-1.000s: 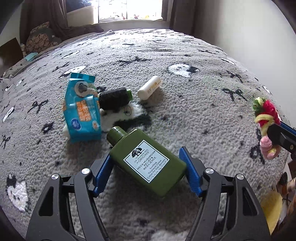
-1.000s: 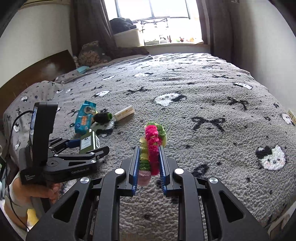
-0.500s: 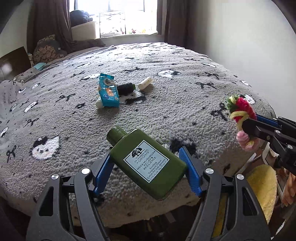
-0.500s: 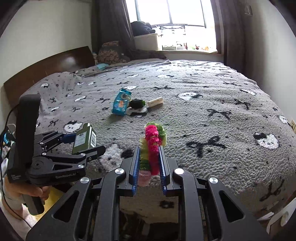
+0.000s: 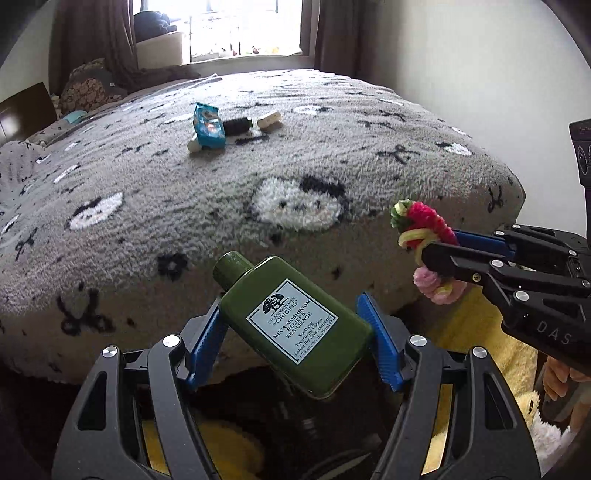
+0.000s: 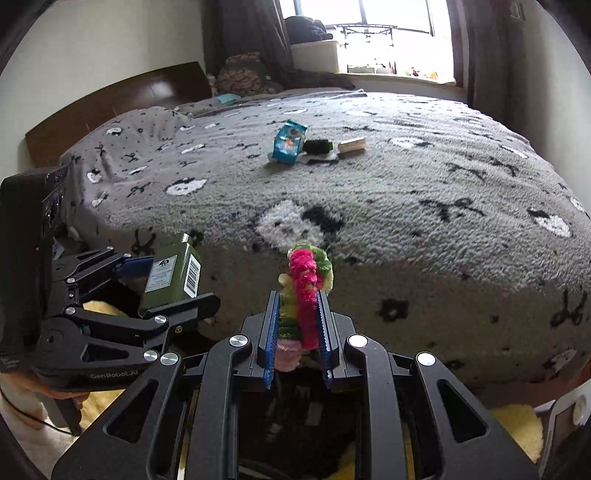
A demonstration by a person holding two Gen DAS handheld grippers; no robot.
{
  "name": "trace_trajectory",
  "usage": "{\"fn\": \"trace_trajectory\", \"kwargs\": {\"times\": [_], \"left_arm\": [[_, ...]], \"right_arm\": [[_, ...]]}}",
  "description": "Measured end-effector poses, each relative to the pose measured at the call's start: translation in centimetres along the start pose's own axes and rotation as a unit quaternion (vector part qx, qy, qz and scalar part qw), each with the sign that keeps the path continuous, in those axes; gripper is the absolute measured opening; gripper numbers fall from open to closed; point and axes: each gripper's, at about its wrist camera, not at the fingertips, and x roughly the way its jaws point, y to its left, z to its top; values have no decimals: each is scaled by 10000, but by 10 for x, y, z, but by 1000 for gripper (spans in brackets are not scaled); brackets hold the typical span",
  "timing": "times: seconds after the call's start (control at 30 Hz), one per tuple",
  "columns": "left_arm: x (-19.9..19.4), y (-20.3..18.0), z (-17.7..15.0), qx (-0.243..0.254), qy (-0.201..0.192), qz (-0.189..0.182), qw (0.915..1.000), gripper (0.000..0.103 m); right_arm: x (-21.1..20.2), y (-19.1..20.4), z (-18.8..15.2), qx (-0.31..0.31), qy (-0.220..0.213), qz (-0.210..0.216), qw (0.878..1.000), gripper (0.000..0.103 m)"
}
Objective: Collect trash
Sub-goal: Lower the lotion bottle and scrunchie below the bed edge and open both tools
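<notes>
My left gripper is shut on a green lotion bottle and holds it in the air past the foot of the bed; the bottle also shows in the right wrist view. My right gripper is shut on a pink, green and yellow fuzzy ornament, seen at the right of the left wrist view. On the bed lie a blue wipes packet, a black bottle and a white tube.
The bed with a grey fleece blanket fills both views. A dark container opening lies below the grippers, on a yellow fluffy rug. A wooden headboard and window are at the far end.
Both grippers have pulled back off the bed, past its foot edge, and lowered with their items still held. The remaining items on the bed look farther away.
</notes>
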Motion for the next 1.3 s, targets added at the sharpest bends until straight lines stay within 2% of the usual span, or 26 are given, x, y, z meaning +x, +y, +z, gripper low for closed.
{"fn": "trace_trajectory", "kwargs": {"times": [0.27,0.67,1.03,1.3], "left_arm": [[30,6,-47,-167,637,-49,9978,67],[76,10,-90,-247,1465,-103,9888,67],[110,24,-111,-580,2150,-298,9744,67],[123,24,-113,-555,2351,-381,9696,67]], "right_arm": [[31,3,-34,122,597,40,9981,20],[79,-8,-73,435,1462,120,9882,20],[114,-12,-95,722,2186,376,9724,20],[126,-15,-98,797,2379,407,9672,23]]}}
